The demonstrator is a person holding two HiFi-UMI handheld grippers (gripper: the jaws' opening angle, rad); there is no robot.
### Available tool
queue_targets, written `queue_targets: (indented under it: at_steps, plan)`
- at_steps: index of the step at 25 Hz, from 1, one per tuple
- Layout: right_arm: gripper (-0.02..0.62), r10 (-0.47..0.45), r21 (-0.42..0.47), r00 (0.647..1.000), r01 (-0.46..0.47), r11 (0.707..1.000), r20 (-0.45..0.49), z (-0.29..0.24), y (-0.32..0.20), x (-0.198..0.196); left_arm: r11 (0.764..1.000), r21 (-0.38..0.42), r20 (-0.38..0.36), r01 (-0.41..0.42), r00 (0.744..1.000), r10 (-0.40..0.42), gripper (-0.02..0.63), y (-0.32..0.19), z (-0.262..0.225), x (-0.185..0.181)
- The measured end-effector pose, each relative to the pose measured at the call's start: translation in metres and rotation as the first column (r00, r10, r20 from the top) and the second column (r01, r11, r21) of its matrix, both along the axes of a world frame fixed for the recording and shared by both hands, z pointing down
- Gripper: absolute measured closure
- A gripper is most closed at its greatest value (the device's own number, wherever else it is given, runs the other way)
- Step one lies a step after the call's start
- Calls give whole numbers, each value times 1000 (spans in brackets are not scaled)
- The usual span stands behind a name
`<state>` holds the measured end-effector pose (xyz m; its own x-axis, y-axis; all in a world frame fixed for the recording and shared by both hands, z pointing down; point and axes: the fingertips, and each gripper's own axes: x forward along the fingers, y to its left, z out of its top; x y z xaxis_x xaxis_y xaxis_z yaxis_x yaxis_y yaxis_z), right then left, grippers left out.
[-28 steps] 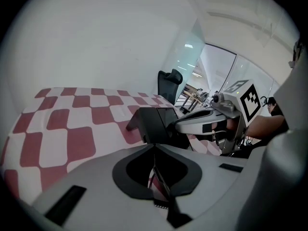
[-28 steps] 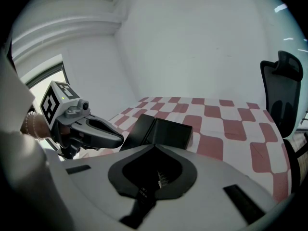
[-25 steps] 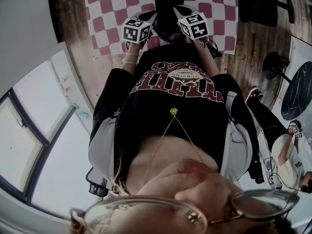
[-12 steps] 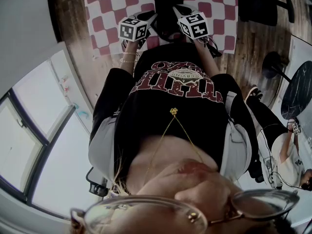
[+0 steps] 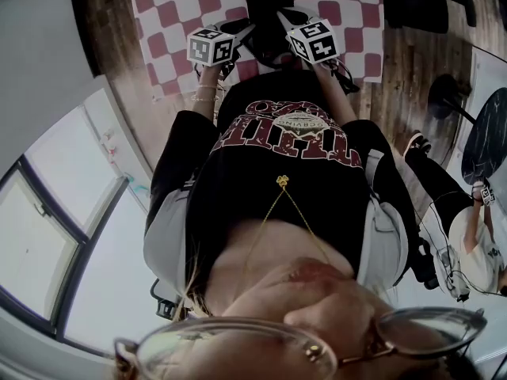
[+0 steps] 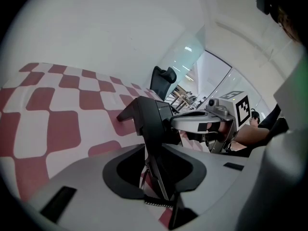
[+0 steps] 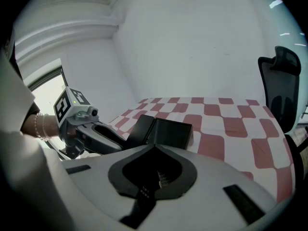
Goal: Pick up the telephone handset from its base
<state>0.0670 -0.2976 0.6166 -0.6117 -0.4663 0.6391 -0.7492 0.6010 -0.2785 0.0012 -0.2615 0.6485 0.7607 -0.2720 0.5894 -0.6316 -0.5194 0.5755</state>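
My left claw (image 6: pixel 155 149) is clamped on the black handset (image 7: pixel 139 128) and has drifted outward since a second ago. The handset sits tilted beside its base (image 7: pixel 172 133) on the checked worktop (image 7: pixel 226 129), so the lift appears begun. My right claw (image 7: pixel 154 147) is closed and empty.

Black telephone (image 5: pixel 266 10) on a red-and-white checked cloth (image 5: pixel 168 16).

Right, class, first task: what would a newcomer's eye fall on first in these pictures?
The red-and-white checked cloth fills the top of the head view, loud against the person's black T-shirt below it. On it sits a black telephone between two marker-cubed tools: the left tool grips the handset between its jaws, the right tool is shut, empty, beside it.
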Motion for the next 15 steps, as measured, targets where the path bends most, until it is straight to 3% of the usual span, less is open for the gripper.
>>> queue_targets:
  at_steps: [15]
  plan:
    - [577, 65, 18, 998, -65, 998, 19, -2, 1, 1, 995, -66, -121, -77, 990, 69, 512, -3, 2, 4]
